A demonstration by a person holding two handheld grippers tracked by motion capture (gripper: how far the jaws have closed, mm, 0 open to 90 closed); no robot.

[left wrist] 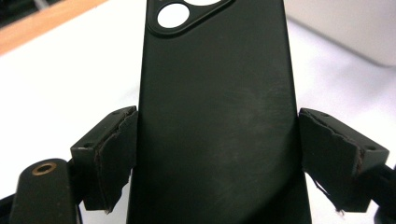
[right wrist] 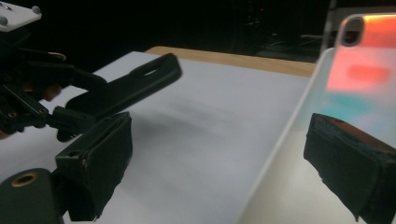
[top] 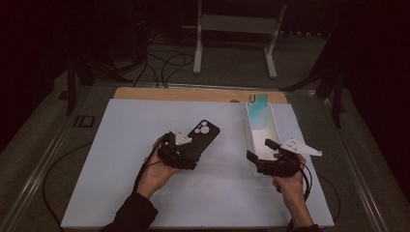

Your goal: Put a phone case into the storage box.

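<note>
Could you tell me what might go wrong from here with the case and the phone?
1. The left gripper pinches the black case only by its two side edges, with most of it sticking out beyond the jaws, so it may twist or slip.
2. The right gripper straddles the wall of the white box; a nudge could shift the box.
3. The phone leans in the box and might topple.

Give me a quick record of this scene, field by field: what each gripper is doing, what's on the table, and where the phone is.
left gripper: shut on the black phone case, pads on its two long edges, case lifted off the board
right gripper: open, jaws astride the near wall of the white box
phone: iridescent back, leaning upright at the far end of the white box
surface: white board on a wooden table
</note>
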